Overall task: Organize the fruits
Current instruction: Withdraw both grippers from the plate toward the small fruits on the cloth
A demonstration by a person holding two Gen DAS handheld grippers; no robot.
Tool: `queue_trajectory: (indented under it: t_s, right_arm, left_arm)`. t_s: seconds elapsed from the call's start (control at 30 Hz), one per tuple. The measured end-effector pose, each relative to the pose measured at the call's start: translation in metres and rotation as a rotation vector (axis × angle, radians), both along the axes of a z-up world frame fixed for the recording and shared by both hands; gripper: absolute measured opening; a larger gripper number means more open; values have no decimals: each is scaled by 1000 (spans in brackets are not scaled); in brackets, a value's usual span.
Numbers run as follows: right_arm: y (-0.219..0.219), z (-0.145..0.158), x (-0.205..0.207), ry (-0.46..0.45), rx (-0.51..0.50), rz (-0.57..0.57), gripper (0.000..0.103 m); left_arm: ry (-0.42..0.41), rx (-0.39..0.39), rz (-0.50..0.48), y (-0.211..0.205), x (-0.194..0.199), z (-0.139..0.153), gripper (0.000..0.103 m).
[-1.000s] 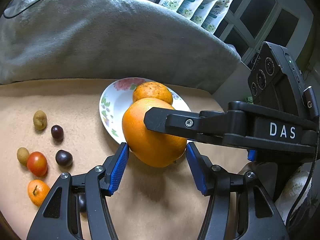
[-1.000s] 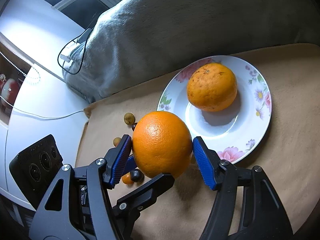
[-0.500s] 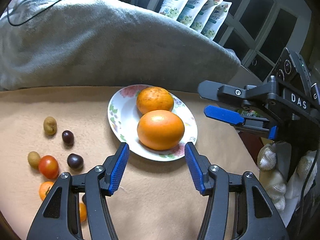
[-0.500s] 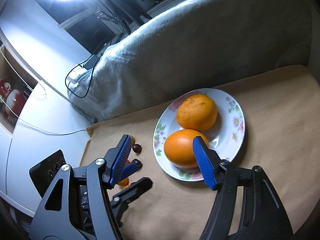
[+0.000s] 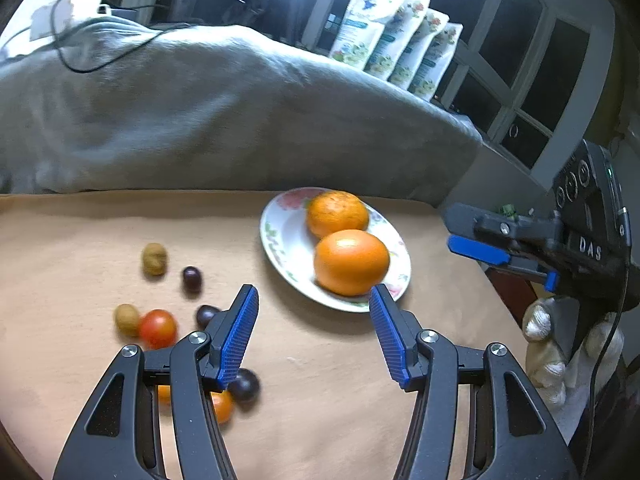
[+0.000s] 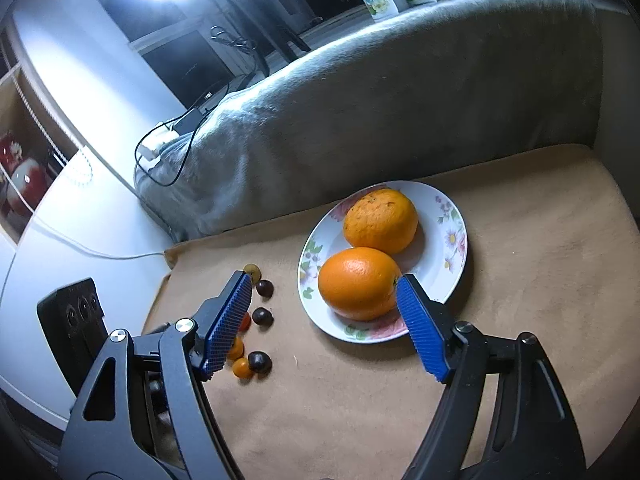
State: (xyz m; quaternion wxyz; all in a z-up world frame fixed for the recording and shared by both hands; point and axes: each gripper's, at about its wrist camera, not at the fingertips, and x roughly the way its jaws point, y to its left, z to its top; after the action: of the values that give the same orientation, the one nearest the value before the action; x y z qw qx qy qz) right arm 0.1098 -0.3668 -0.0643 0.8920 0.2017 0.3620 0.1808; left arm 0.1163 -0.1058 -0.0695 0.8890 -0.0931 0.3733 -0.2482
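Note:
A floral white plate (image 5: 280, 240) (image 6: 452, 264) on the tan cloth holds two oranges: a smooth one (image 5: 351, 261) (image 6: 358, 283) in front and a rougher one (image 5: 337, 213) (image 6: 380, 220) behind. Small fruits lie left of the plate: a red tomato (image 5: 158, 328), dark grapes (image 5: 192, 279) (image 6: 263, 315), tan fruits (image 5: 154, 258), small oranges (image 6: 242, 367). My left gripper (image 5: 314, 334) is open and empty, short of the plate. My right gripper (image 6: 326, 326) is open and empty, drawn back from the front orange; it also shows at the right of the left wrist view (image 5: 500, 250).
A grey blanket-covered cushion (image 5: 200, 120) (image 6: 400, 120) rises behind the cloth. Pouches (image 5: 392, 48) stand on a ledge behind it. A white desk (image 6: 80, 220) with cables lies to the left. The cloth's right edge drops off past the plate.
The right gripper opened, left the smooth orange on the plate and drew back. The left gripper also pulled back and swung left, so more small fruits show.

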Motion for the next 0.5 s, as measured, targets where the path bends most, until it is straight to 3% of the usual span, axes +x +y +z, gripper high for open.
queue_trajectory:
  t_s: [0.5]
  right_arm:
    - [56,-6,-40,-113,-142,137,78]
  left_arm:
    - [5,71,168,81,-2,-9,56]
